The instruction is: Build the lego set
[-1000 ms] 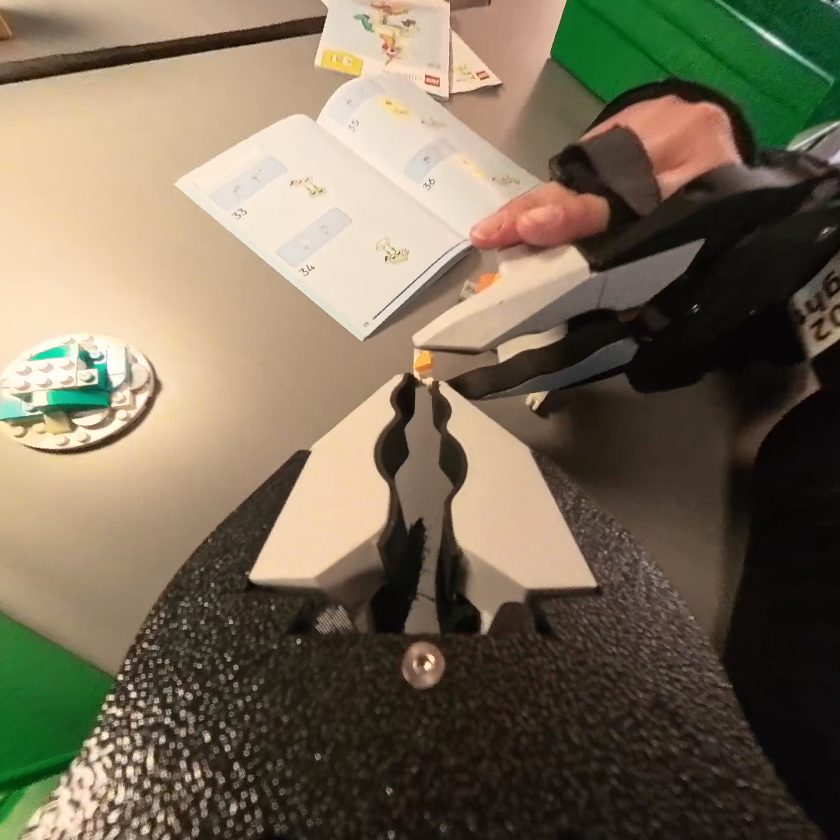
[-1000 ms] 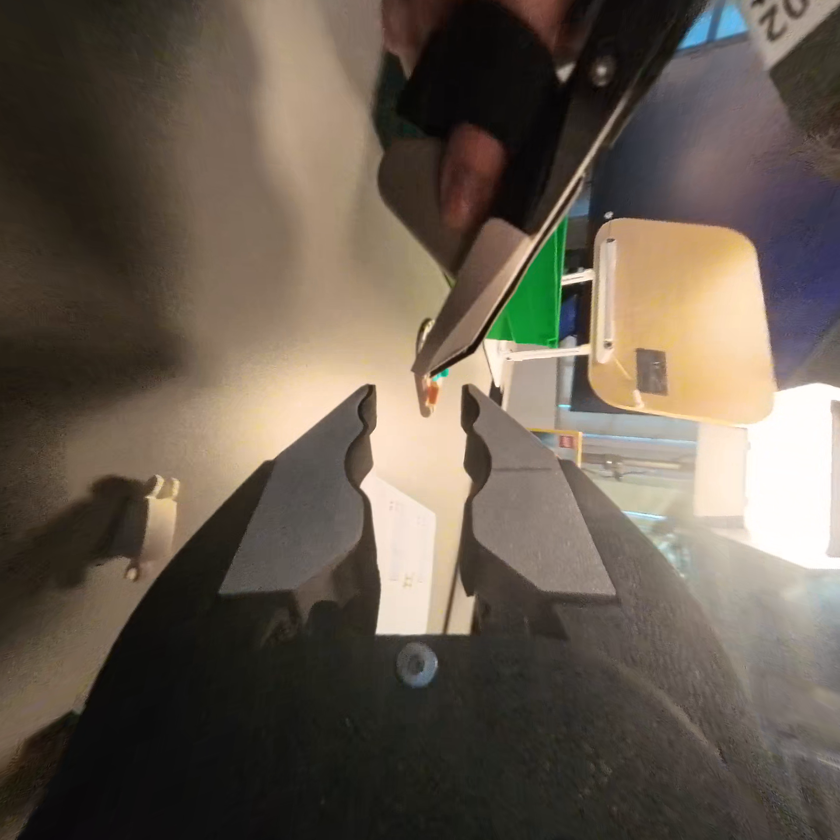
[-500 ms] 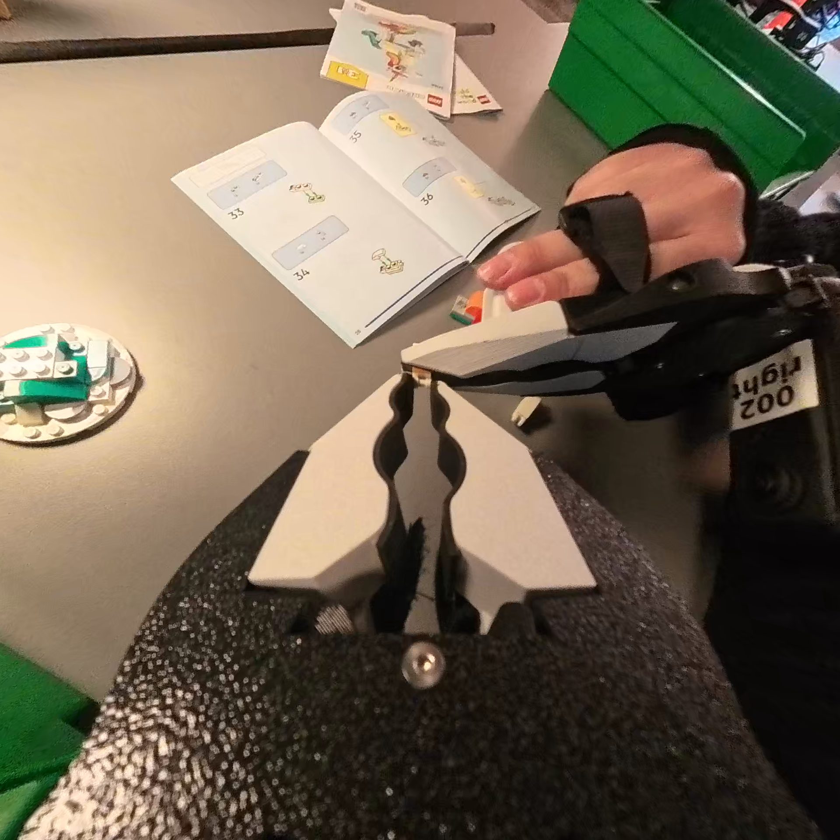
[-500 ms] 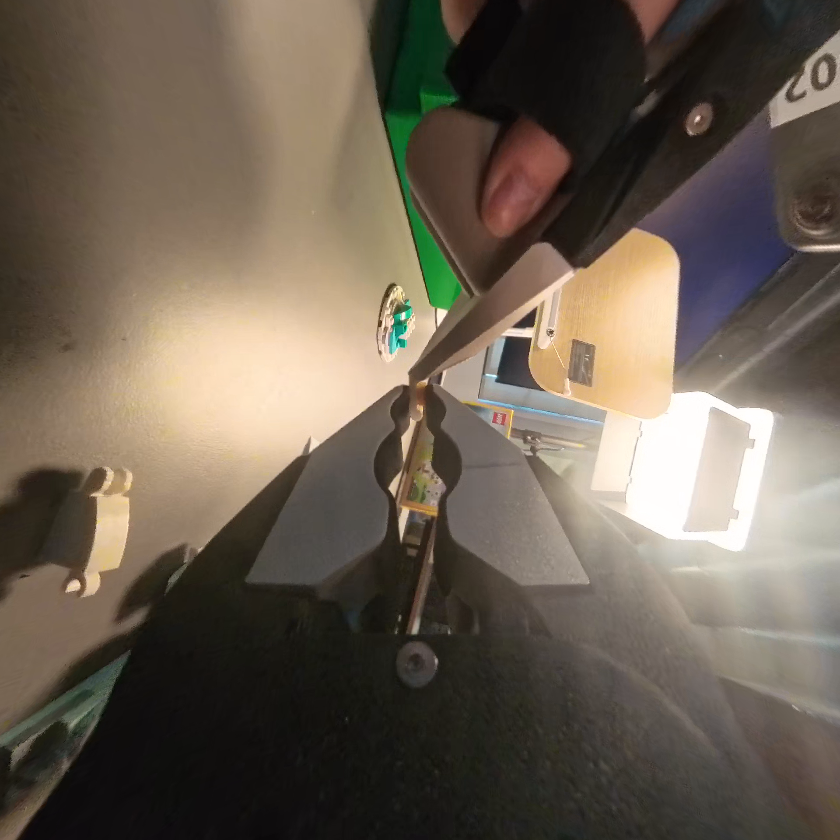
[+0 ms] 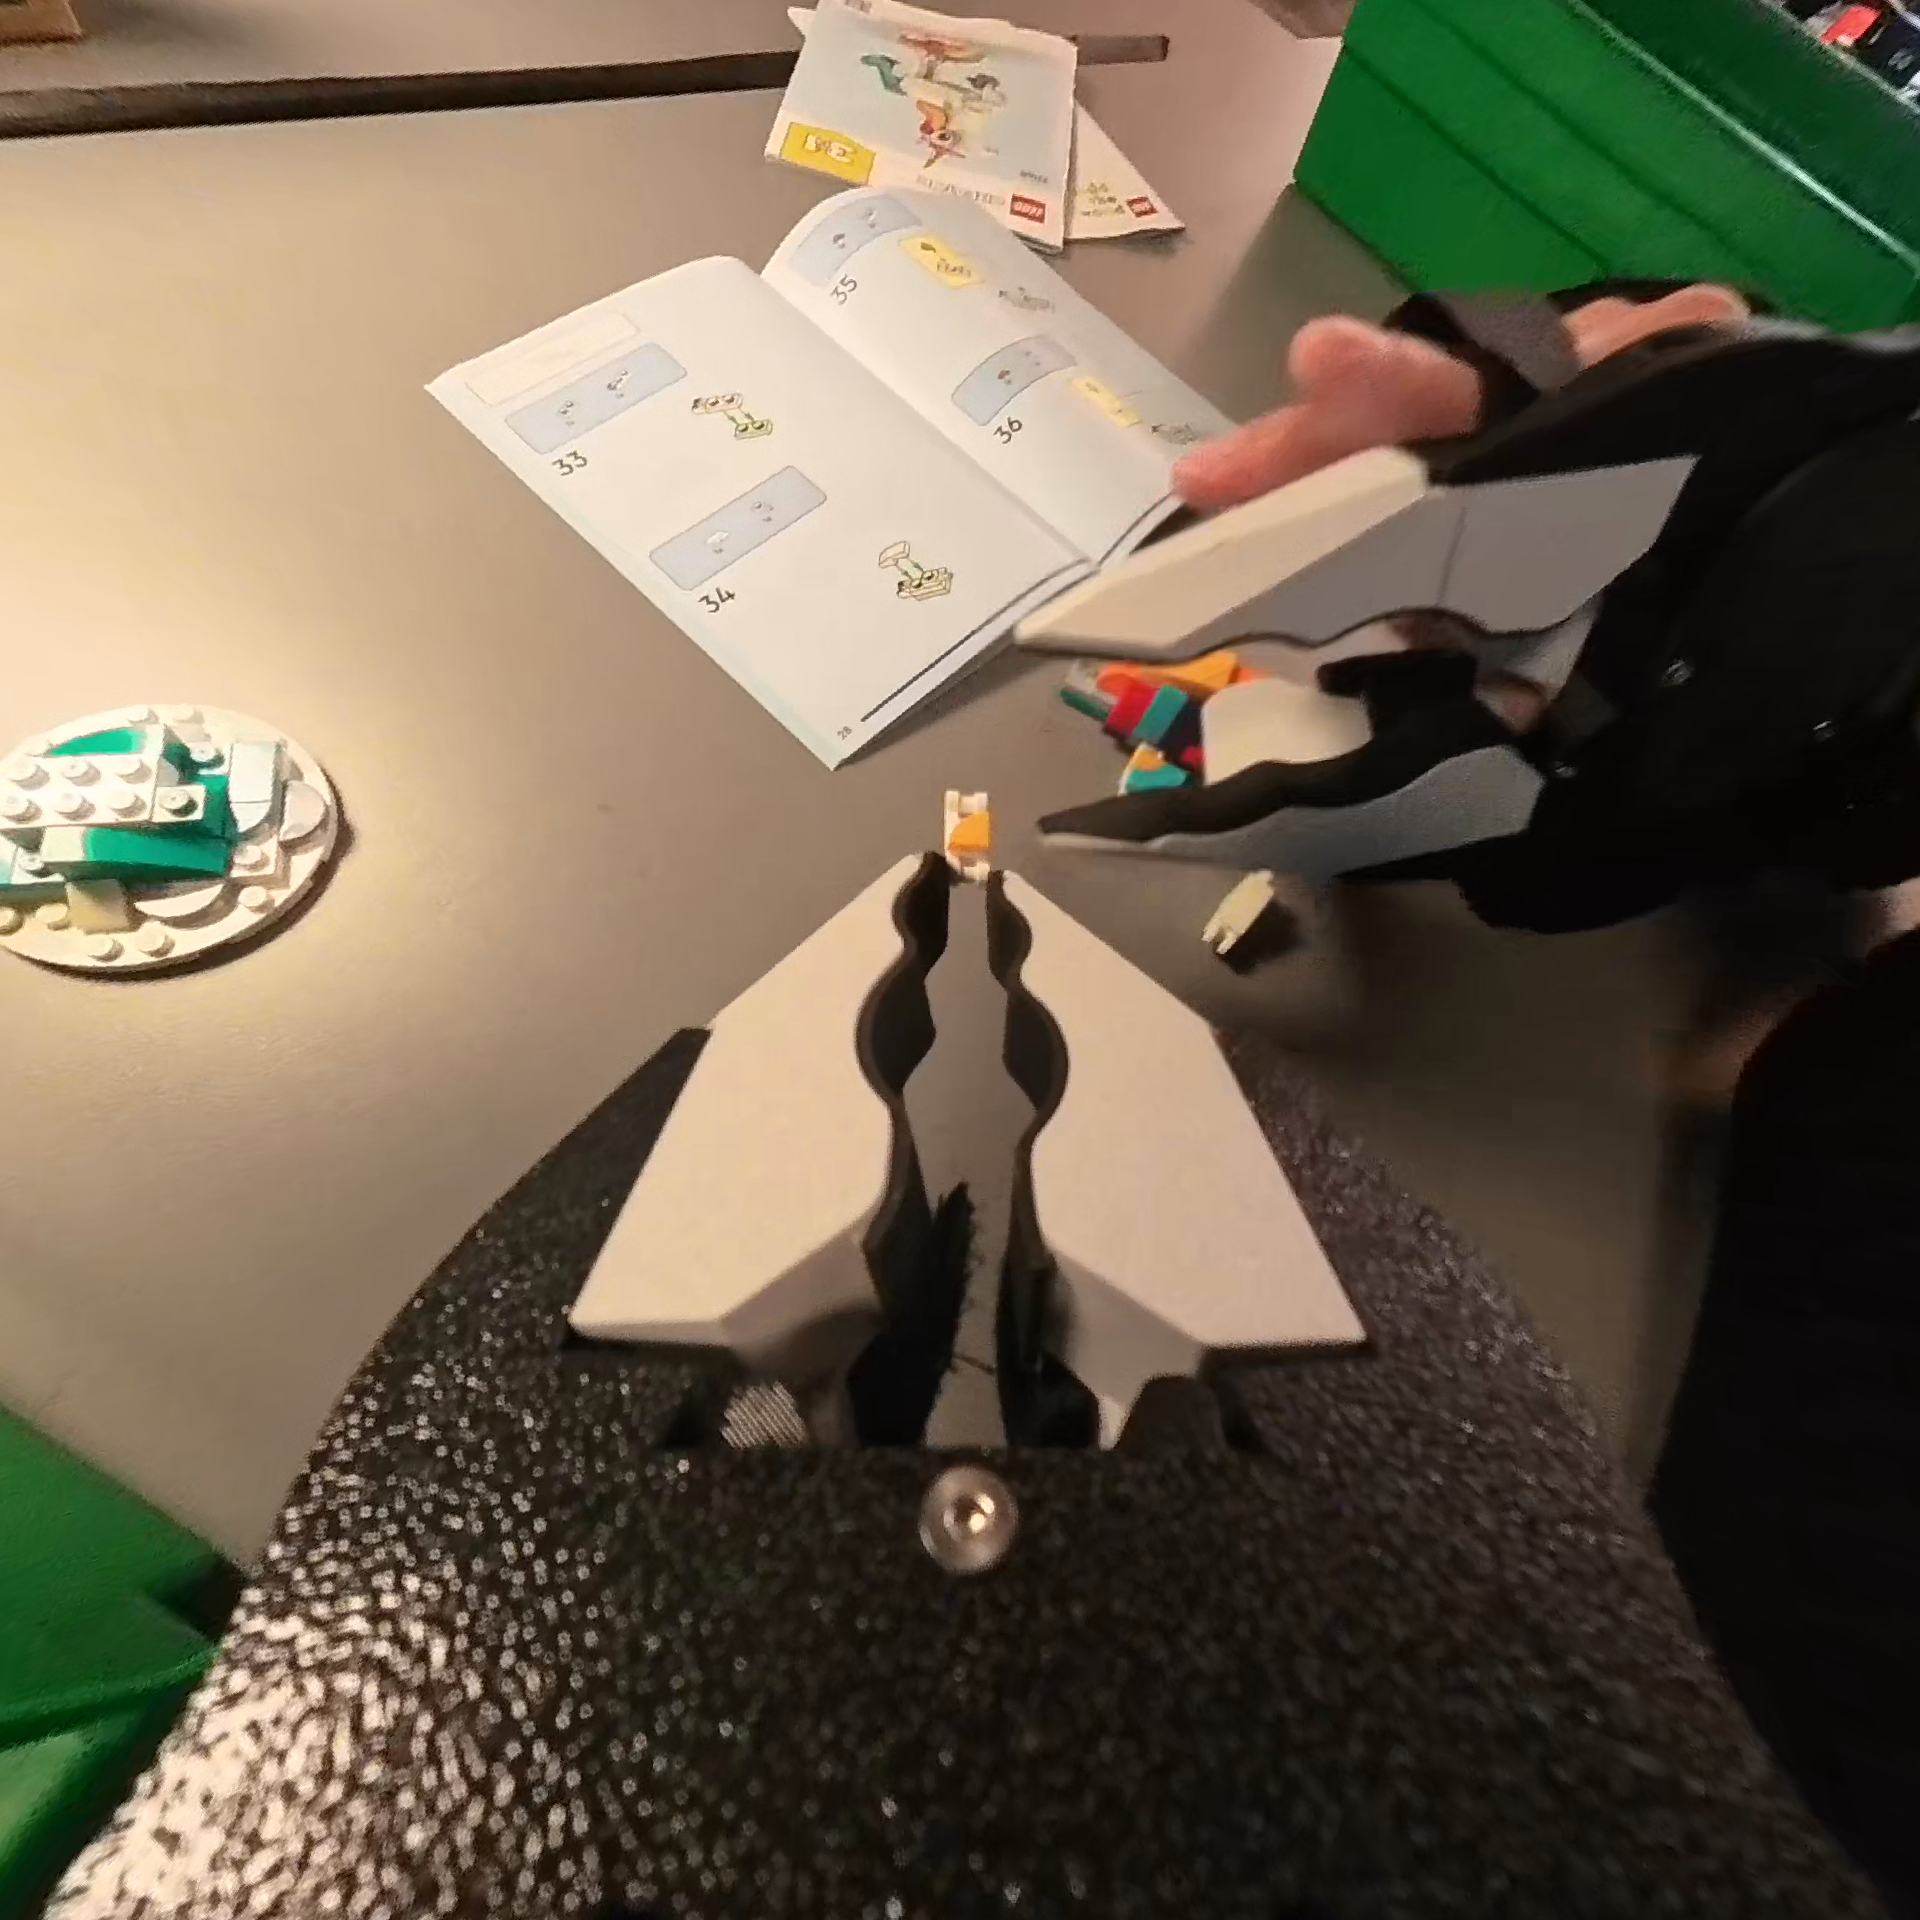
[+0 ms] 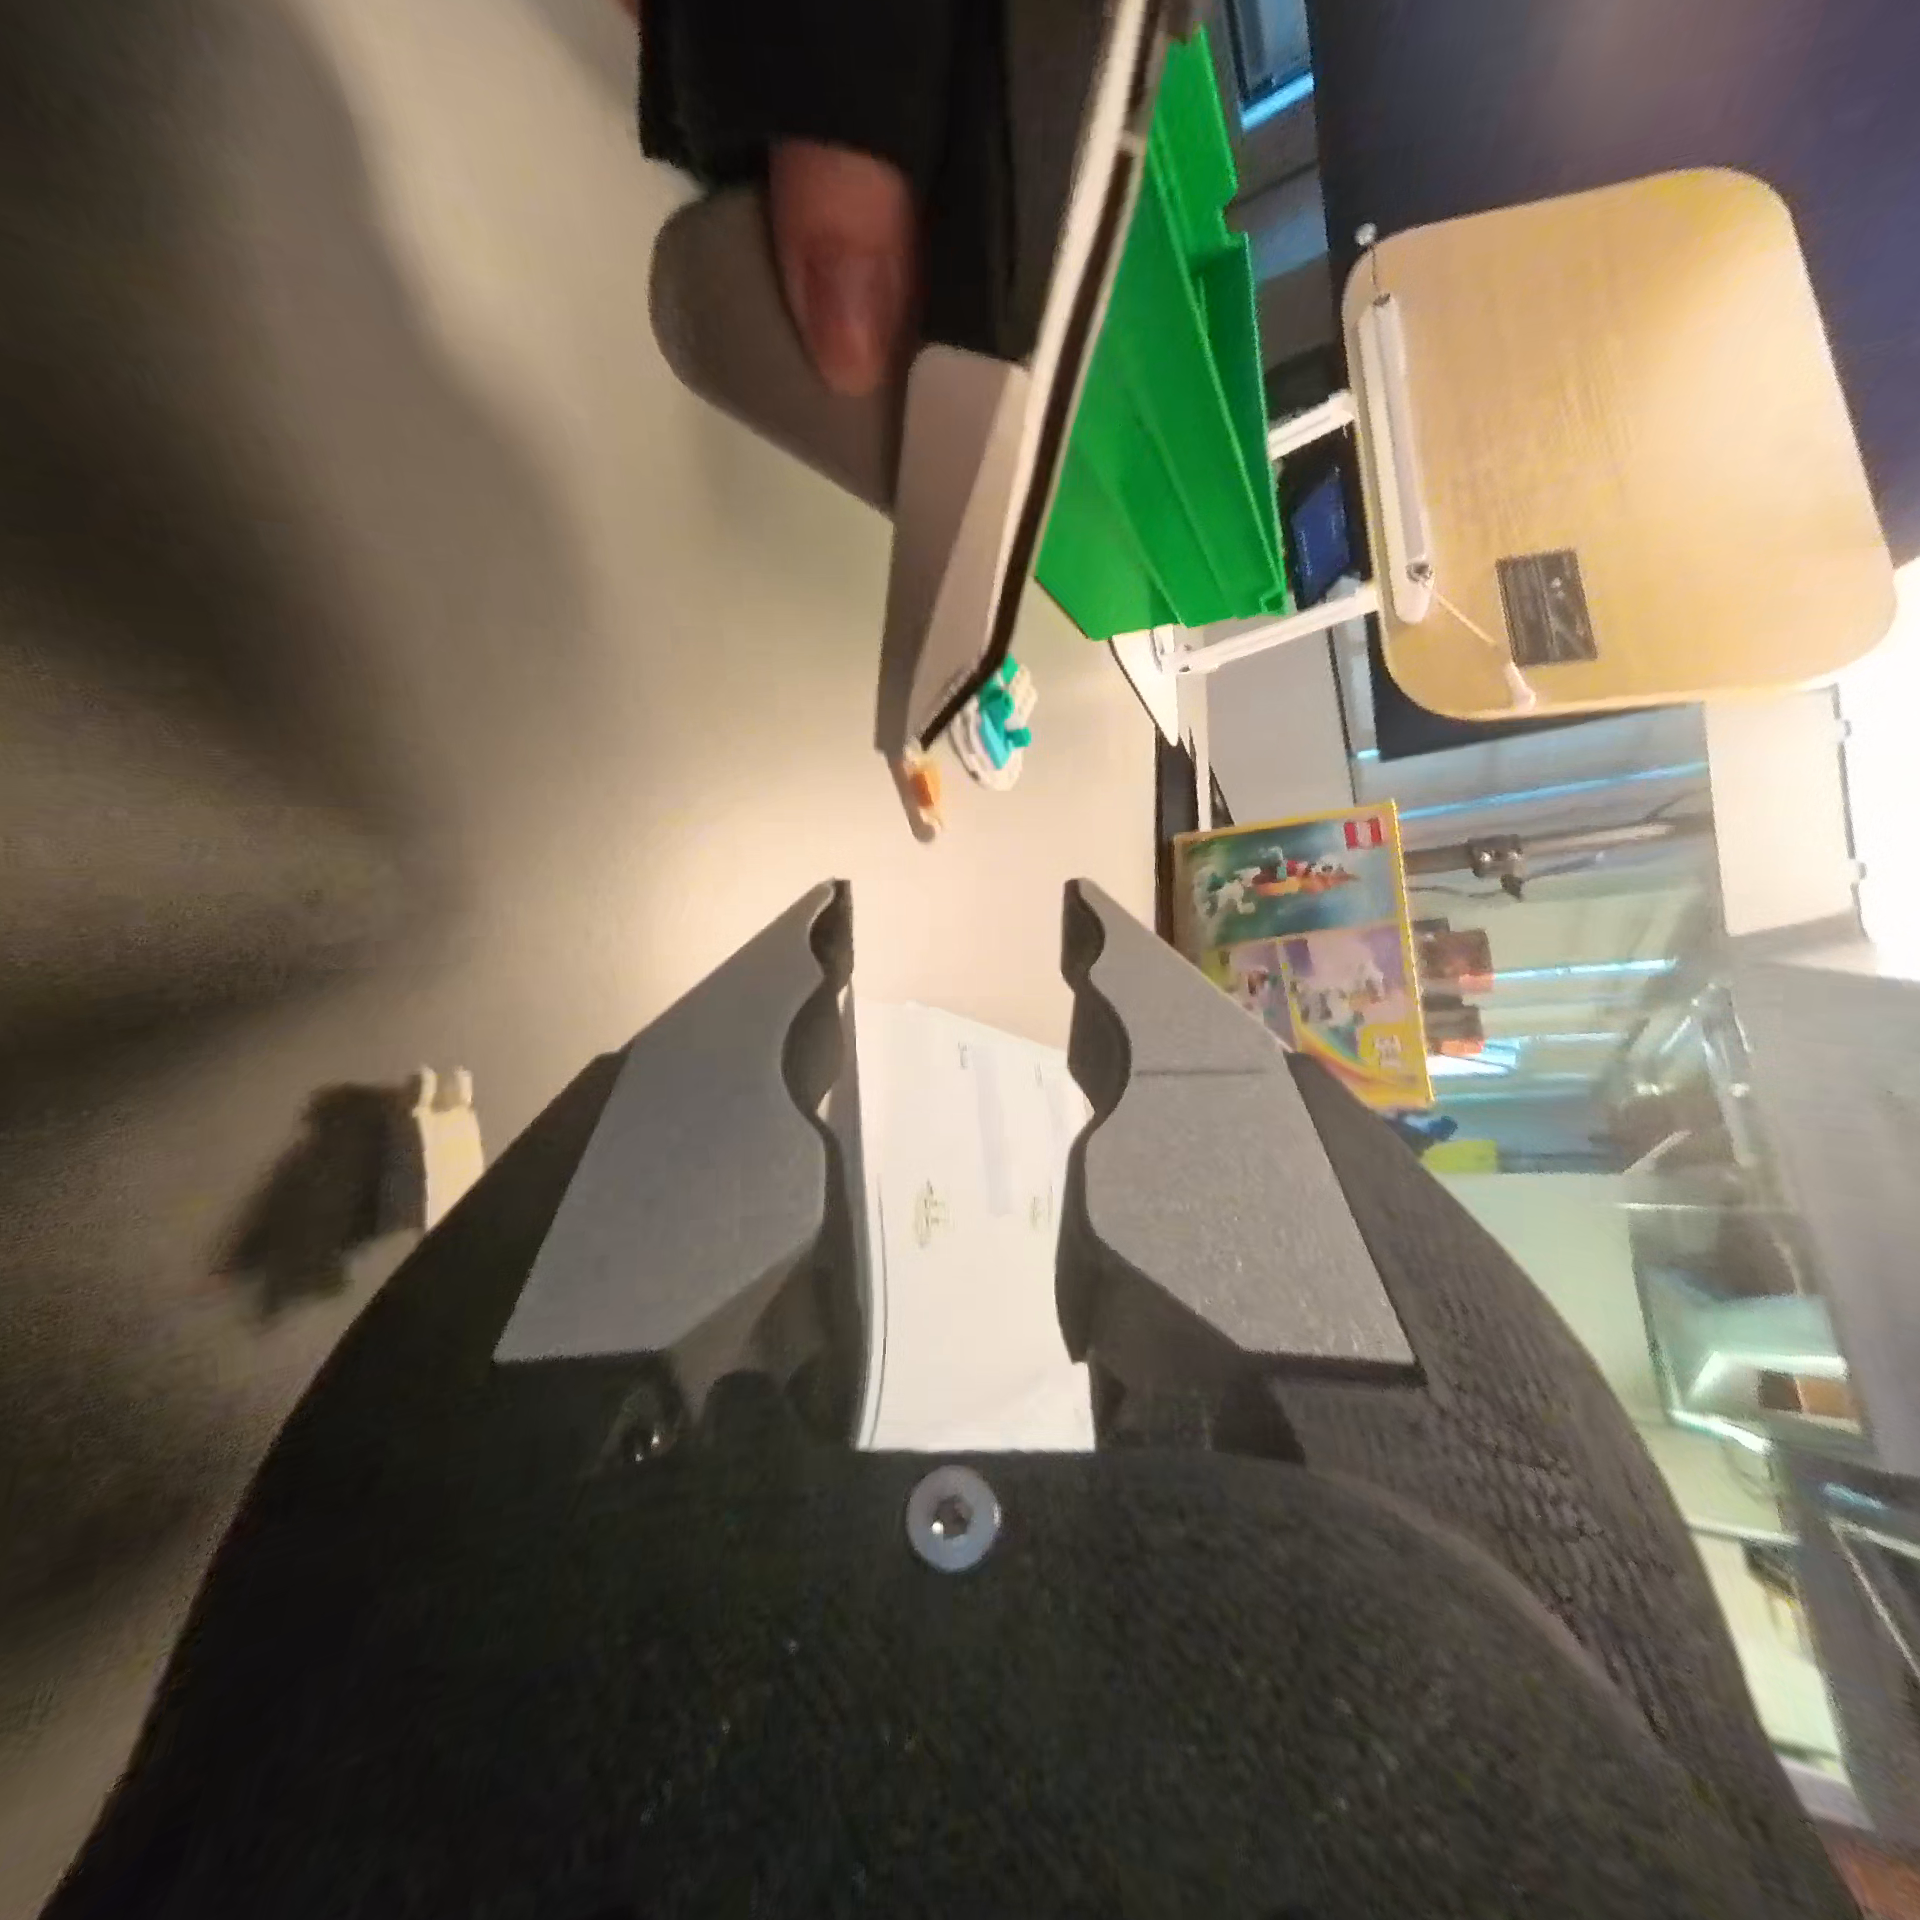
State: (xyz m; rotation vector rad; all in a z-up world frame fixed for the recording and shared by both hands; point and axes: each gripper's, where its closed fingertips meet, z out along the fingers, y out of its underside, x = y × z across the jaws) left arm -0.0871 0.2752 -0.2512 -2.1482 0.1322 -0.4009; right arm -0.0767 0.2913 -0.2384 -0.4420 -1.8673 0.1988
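My left gripper (image 5: 968,878) is shut on a small white and orange lego piece (image 5: 966,844), held above the grey table. My right gripper (image 5: 1039,727) is open and empty, just to the right of that piece and apart from it. In the right wrist view my right gripper (image 6: 956,902) is open, and the left gripper (image 6: 914,743) holds the piece (image 6: 923,792) ahead of it. A round white baseplate with a teal and white build (image 5: 145,831) lies at the left; it also shows in the right wrist view (image 6: 997,727).
An open instruction booklet (image 5: 831,447) lies ahead, closed booklets (image 5: 935,104) behind it. Loose coloured bricks (image 5: 1153,717) sit under my right gripper. A cream piece (image 5: 1242,914) lies on the table. A green bin (image 5: 1610,135) stands at the back right. A lego box (image 6: 1309,956) stands beyond. The tips of both grippers are at nearly the same place.
My right gripper, shut at the left gripper's tip half a second ago, has opened and drawn back to the right. The left gripper still holds the small piece.
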